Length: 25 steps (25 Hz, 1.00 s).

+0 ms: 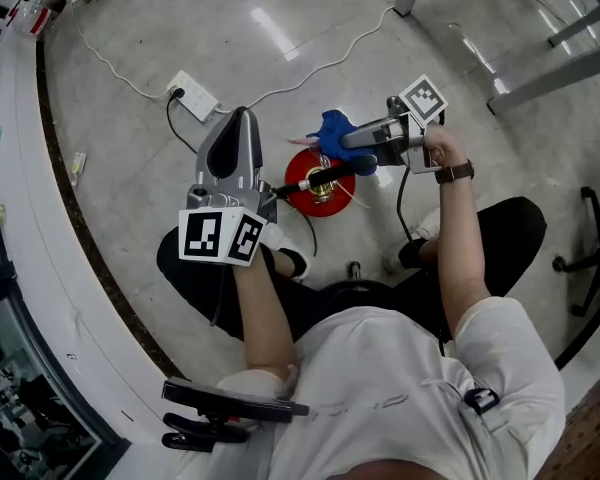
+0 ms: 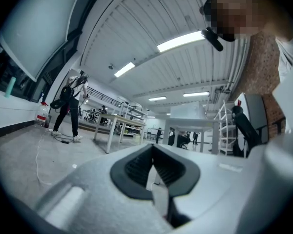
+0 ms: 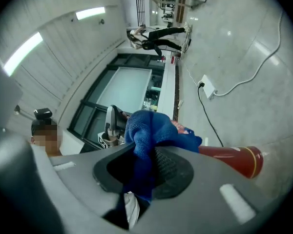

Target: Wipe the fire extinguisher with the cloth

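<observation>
Fire extinguisher [image 1: 320,194], head view: it stands on the floor [image 1: 180,28] between the person's feet, red top facing up with a black hose across it. The right gripper [image 1: 352,142] sits just at its upper right edge with the blue cloth [image 1: 333,128] bunched at the tip. Risk: nothing steadies the extinguisher. The left gripper [image 1: 242,118] is off to its left and apart from it, so a hard sideways wipe could likely tip or slide it. The cloth could also snag on the hose or valve and get pulled out. Pose: both forearms reach forward and down from the seated body, the right hand [image 1: 442,150] wrapped on its handle and the left gripper pointing away from the person. Left gripper view: left gripper [image 2: 152,152] has its tongs narrow, tips about meeting with nothing between. It aims out across the room, not at the extinguisher, so no help from it as it stands. Right gripper view: right gripper [image 3: 146,155] is clamped on the cloth [image 3: 146,130], most of which is wadded above the pads. The extinguisher [image 3: 234,159] lies just beyond to the right. Risk: little loose cloth, so bare jaw may scrape the cylinder.
</observation>
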Motion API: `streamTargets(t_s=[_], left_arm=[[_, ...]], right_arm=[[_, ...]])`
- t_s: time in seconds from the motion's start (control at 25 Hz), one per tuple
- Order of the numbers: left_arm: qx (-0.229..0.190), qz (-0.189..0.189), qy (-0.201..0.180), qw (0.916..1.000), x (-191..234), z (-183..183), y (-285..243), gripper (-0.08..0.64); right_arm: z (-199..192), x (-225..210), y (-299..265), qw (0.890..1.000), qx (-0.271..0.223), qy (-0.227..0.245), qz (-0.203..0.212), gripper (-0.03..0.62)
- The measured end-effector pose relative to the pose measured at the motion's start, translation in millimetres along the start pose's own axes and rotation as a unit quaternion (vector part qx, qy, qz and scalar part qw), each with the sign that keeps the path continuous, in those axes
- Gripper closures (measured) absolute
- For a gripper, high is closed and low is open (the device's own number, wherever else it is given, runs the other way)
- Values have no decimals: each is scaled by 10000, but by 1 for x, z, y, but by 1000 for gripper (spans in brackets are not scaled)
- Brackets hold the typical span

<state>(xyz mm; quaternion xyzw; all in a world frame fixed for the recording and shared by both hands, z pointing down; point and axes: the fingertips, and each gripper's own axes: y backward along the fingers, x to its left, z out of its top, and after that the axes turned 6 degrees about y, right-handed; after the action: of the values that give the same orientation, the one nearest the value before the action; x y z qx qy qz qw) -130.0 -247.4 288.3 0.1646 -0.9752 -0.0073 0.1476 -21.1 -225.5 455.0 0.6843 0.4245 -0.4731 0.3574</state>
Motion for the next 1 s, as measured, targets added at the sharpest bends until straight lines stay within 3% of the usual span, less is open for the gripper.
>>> streamTargets(t_s=[0.08, 0.2, 0.36, 0.52, 0.64, 0.76, 0.84, 0.92, 1.0], left_arm=[[59, 60, 15, 10000, 5, -5, 0, 560], [142, 143, 27, 9998, 11, -12, -2, 560], [347, 214, 28, 9992, 18, -27, -8, 560], [508, 297, -44, 9983, 28, -37, -11, 560], [571, 365, -79, 9977, 37, -40, -13, 560], [568, 451, -74, 9973, 46, -41, -14, 560], [529, 446, -78, 9976, 47, -37, -17, 560], [446, 401, -105, 9981, 45, -29, -20, 560], [326, 364, -127, 9987, 44, -18, -23, 560]], right_arm=[[-2, -34, 7, 9995, -219, -215, 16, 512], [-32, -133, 17, 9917, -302, -909, -859, 512], [-79, -263, 40, 9575, -1271, -1914, -1742, 512], [-122, -360, 66, 9228, -1805, -1893, -2829, 509], [-131, -388, 71, 9119, -1772, -1833, -3217, 511], [-124, -392, 67, 9166, -1122, -1603, -3486, 509], [-109, -374, 65, 9259, -537, -1282, -3513, 509], [-66, -314, 59, 9516, -289, -598, -3000, 509], [-6, -220, 53, 9723, -297, 526, -2259, 508]])
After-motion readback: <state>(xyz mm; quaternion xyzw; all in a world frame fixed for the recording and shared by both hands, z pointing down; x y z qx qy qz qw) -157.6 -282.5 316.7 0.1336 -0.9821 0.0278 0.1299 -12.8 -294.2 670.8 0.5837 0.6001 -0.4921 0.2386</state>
